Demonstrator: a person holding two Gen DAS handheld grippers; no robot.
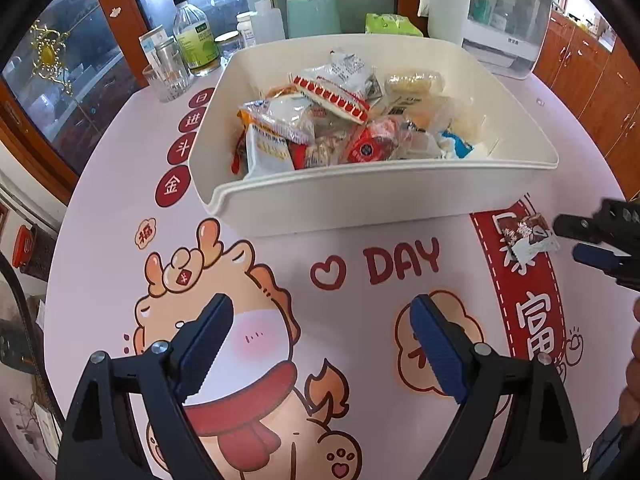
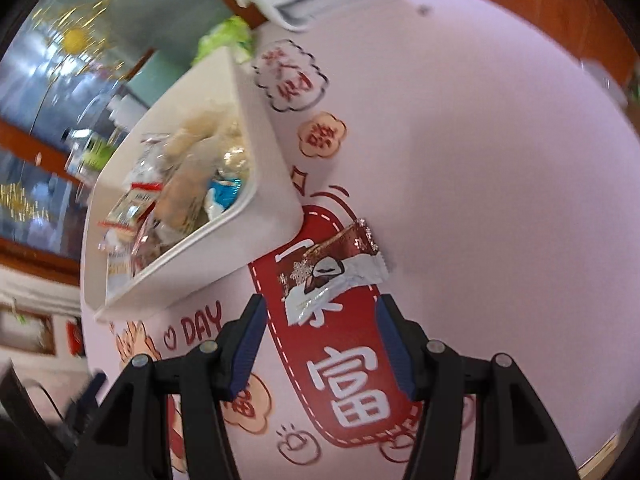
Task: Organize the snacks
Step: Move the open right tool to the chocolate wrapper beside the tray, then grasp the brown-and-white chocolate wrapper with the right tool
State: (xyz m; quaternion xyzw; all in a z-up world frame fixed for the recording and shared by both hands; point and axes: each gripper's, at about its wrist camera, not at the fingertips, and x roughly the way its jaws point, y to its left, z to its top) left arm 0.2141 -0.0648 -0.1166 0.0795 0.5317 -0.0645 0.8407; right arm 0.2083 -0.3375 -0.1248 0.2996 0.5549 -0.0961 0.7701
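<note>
A white bin (image 1: 360, 200) holding several wrapped snacks (image 1: 340, 120) stands at the back of the printed pink table. To its right, a brown-and-white snack packet (image 1: 528, 236) lies alone on the red banner print. My right gripper (image 1: 570, 240) comes in from the right edge, open, its fingertips just short of that packet. In the right wrist view the packet (image 2: 332, 268) lies flat, its near corner between the open tips of the right gripper (image 2: 320, 308), and neither pad touches it. The bin (image 2: 272, 160) is up to the left. My left gripper (image 1: 322, 312) hangs open over the cartoon print, holding nothing.
Bottles and glass jars (image 1: 188, 48) crowd the table's back left, beside a mint canister (image 1: 312, 12) and a green packet (image 1: 392, 24). A white lidded box (image 1: 504, 24) stands back right. Wooden cabinets (image 1: 592, 80) run along the right. A hand (image 1: 632, 364) shows at the right edge.
</note>
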